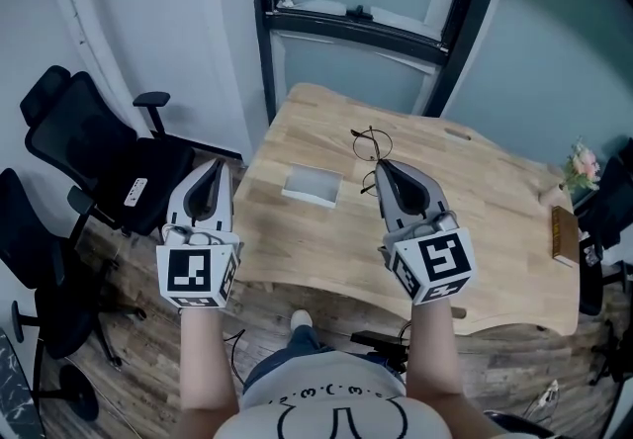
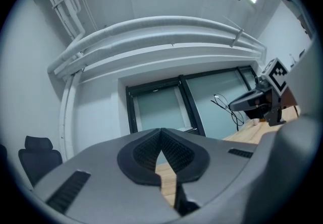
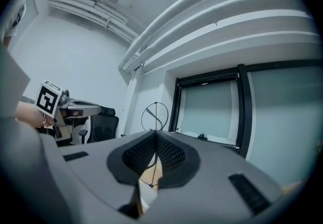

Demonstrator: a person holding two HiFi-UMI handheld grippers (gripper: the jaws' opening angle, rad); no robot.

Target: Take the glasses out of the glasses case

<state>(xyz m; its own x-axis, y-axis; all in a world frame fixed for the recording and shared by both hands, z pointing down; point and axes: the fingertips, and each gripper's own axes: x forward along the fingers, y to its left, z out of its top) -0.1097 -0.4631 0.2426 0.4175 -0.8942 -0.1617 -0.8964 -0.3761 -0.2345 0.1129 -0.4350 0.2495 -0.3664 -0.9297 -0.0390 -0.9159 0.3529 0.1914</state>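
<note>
Our right gripper's [image 1: 381, 170] jaws were pinched together on the thin wire frame of the glasses [image 1: 372, 144], one round lens standing clear beyond the tips. Our left gripper's [image 1: 214, 170] jaws were closed on nothing. The glasses were held just right of the glasses case [image 1: 312, 185], which lay flat on the wooden table [image 1: 485, 229]. The left gripper was off to the case's left.
</note>
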